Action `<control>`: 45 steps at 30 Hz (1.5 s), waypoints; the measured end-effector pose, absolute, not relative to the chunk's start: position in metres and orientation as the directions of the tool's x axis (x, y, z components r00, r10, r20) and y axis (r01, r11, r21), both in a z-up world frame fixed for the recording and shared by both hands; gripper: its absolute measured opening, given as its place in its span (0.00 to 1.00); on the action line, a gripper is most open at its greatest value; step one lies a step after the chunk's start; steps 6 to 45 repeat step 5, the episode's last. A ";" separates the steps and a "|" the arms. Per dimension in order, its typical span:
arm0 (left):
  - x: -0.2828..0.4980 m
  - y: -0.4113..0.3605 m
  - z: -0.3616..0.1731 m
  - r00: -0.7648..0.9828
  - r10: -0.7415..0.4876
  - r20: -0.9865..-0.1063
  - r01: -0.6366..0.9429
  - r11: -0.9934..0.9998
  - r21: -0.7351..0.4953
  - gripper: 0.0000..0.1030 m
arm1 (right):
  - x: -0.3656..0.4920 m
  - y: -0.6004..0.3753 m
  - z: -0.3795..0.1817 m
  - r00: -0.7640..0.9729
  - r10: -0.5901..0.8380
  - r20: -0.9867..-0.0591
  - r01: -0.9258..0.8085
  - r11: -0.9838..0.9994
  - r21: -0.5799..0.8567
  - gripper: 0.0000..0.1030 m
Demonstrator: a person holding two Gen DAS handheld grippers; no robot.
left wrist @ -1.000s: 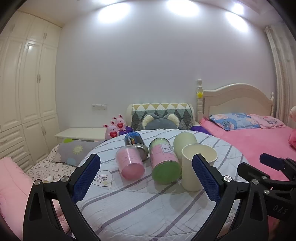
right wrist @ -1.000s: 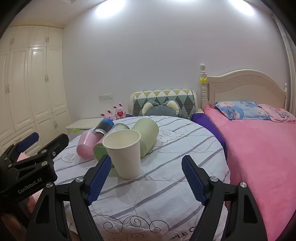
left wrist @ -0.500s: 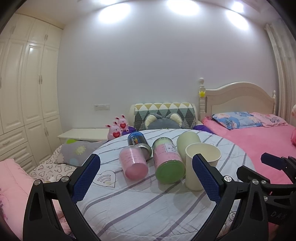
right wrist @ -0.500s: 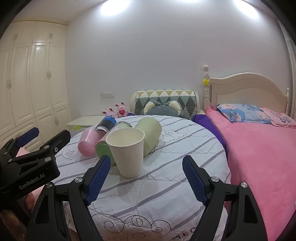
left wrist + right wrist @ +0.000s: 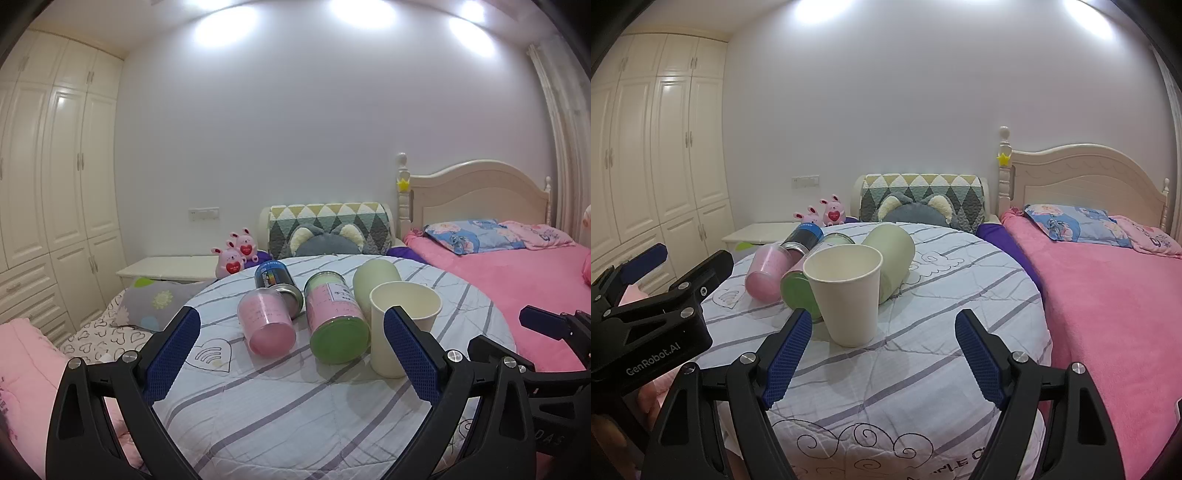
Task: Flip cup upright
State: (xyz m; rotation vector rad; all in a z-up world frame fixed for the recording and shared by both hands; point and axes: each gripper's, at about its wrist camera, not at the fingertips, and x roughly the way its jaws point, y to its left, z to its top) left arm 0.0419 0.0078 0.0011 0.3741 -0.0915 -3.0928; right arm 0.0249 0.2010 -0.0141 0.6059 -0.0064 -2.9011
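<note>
A cream paper cup [image 5: 404, 325] [image 5: 847, 291] stands upright on the round table [image 5: 280, 417] [image 5: 953, 295], mouth up. Behind it lie on their sides a pale green cup [image 5: 375, 275] [image 5: 892, 254], a green-based pink-labelled jar [image 5: 334, 319] [image 5: 799, 288], a pink cup [image 5: 266, 321] [image 5: 764, 271] and a dark blue can [image 5: 275, 280] [image 5: 805, 236]. My left gripper [image 5: 291, 356] is open and empty, held back from the cups. My right gripper [image 5: 882, 360] is open and empty, just in front of the paper cup.
The table wears a white quilt with grey stripes. A pink bed [image 5: 1115, 295] lies to the right, close to the table edge. A patterned chair back with a grey cushion [image 5: 328, 232] and pink plush rabbits [image 5: 236, 253] sit behind. White wardrobes [image 5: 48, 177] line the left wall.
Both grippers have drawn back and lifted slightly, so the cups sit a little farther off. The paper cup and the lying cups have not moved.
</note>
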 end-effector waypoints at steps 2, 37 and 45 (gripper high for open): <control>0.043 0.008 0.001 -0.972 -0.031 -0.234 0.017 -0.998 0.058 0.98 | 0.025 0.201 -0.014 -0.899 -0.175 -0.402 0.173 -0.984 0.041 0.79; 0.042 0.008 0.000 -0.972 -0.030 -0.234 0.018 -0.998 0.056 0.98 | 0.024 0.202 -0.015 -0.897 -0.172 -0.408 0.171 -0.984 0.041 0.79; 0.042 0.008 0.000 -0.972 -0.030 -0.234 0.018 -0.998 0.056 0.98 | 0.024 0.202 -0.015 -0.897 -0.172 -0.408 0.171 -0.984 0.041 0.79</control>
